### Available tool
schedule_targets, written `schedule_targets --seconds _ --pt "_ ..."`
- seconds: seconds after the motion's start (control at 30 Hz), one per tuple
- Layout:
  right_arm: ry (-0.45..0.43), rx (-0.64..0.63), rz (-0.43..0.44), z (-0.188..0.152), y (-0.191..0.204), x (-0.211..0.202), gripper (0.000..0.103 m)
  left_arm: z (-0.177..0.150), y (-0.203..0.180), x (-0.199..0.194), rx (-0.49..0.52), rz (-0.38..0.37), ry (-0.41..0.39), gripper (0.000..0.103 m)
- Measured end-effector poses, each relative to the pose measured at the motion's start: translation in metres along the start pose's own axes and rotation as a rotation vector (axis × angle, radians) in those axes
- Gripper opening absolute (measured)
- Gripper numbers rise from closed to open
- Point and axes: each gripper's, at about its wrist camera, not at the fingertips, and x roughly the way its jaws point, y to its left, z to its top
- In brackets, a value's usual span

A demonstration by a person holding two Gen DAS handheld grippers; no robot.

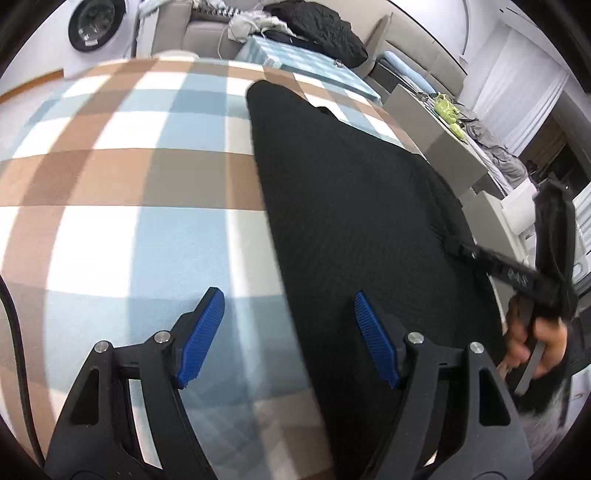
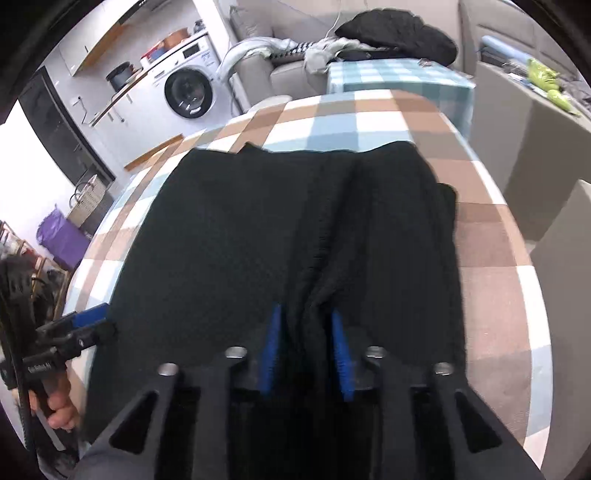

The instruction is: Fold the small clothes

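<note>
A black knit garment (image 1: pixel 351 206) lies spread flat on a table with a checked brown, blue and white cloth (image 1: pixel 110 166). My left gripper (image 1: pixel 288 306) is open above the garment's left edge, with one blue pad over the cloth and the other over the garment. My right gripper (image 2: pixel 306 325) is shut on a bunched fold of the black garment (image 2: pixel 258 221) at its near edge. The right gripper also shows at the right of the left wrist view (image 1: pixel 458 247), and the left gripper at the left of the right wrist view (image 2: pixel 88 325).
A second table with a teal checked cloth (image 2: pixel 399 79) stands behind, with a black cushion (image 2: pixel 399 29) and piled clothes beyond it. A washing machine (image 2: pixel 188 92) is at the back left. Grey cabinets (image 2: pixel 535 147) stand at the right.
</note>
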Motion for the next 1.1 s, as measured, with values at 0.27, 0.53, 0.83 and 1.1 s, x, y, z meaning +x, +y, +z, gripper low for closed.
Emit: schedule_targets --seconds 0.27,0.53,0.83,1.1 --pt "-0.045 -0.001 -0.006 -0.034 -0.012 -0.040 0.056 0.015 -0.016 0.019 -0.018 -0.016 -0.053 0.009" --pt "0.042 -0.009 0.169 -0.062 0.002 -0.033 0.058 0.000 0.019 -0.016 -0.026 0.070 -0.099 0.008" --pt "-0.025 -0.036 0.231 -0.070 0.034 -0.042 0.058 -0.024 0.059 -0.052 -0.081 0.135 -0.102 0.019" --pt "0.020 0.006 0.083 -0.058 0.016 -0.013 0.020 -0.035 0.054 -0.077 -0.067 0.165 -0.131 0.044"
